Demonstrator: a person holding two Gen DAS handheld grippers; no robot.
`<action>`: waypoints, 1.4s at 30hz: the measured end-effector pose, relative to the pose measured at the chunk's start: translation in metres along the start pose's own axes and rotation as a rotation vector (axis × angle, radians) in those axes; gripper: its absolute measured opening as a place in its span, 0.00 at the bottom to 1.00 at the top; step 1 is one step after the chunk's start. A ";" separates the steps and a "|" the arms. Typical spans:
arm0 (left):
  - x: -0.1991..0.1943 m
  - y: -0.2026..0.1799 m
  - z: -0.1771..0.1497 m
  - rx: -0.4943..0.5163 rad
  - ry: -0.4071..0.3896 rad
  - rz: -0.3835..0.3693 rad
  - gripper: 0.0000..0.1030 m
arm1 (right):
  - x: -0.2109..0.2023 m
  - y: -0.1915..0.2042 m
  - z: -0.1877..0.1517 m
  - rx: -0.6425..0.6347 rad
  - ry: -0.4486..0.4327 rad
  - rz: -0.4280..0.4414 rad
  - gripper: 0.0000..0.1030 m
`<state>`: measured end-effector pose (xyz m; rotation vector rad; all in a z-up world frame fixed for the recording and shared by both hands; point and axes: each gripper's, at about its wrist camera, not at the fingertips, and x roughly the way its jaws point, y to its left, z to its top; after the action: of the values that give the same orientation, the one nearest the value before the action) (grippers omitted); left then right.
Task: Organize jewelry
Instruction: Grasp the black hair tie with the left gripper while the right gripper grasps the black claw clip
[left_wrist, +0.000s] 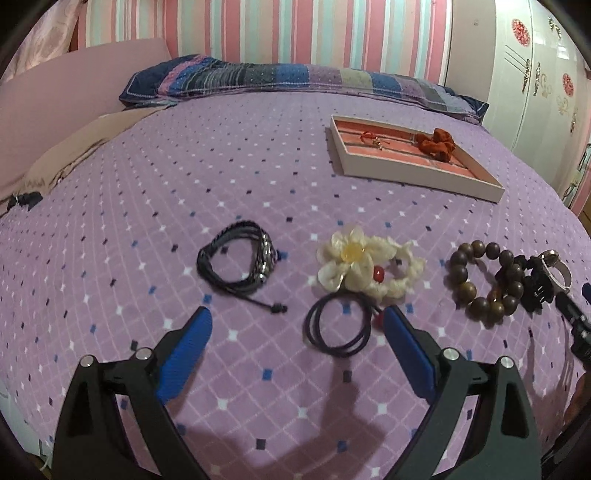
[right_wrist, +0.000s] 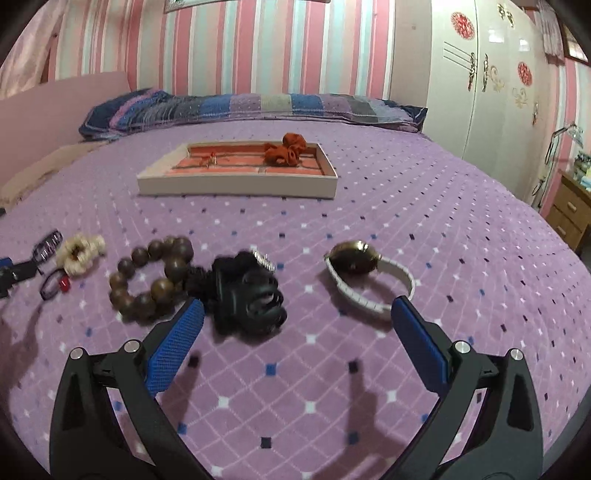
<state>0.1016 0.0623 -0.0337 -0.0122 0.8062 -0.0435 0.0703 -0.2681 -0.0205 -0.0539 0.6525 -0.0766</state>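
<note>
A row of jewelry is laid across mid-frame on the purple bedspread (left_wrist: 258, 177): black cord bracelet (left_wrist: 236, 264), cream flower scrunchie (left_wrist: 365, 267), black hair tie w/ red bead (left_wrist: 338, 325), wooden bead bracelet (right_wrist: 151, 278), black claw clip (right_wrist: 251, 295), white-strap watch (right_wrist: 365, 280). A jewelry tray (right_wrist: 236, 186), upper centre, is seen w/ an orange scrunchie (right_wrist: 286, 149) inside. Left items are blurred & small in right view; small tray pieces can't be made out. Left gripper (left_wrist: 297, 321) & right gripper (right_wrist: 295, 314) are held low over the bed, jaws spread, nothing pinched.
</note>
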 end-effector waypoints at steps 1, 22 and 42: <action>0.000 0.000 -0.001 0.004 -0.003 0.010 0.89 | 0.003 0.003 -0.002 -0.010 0.008 -0.003 0.96; 0.017 -0.017 -0.007 0.056 0.019 -0.024 0.74 | 0.023 0.002 -0.005 0.020 0.039 0.012 0.95; 0.033 -0.035 -0.011 0.117 0.051 -0.038 0.38 | 0.040 -0.001 0.000 0.059 0.092 0.089 0.78</action>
<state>0.1157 0.0263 -0.0644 0.0842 0.8539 -0.1268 0.1016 -0.2726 -0.0443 0.0354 0.7432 -0.0119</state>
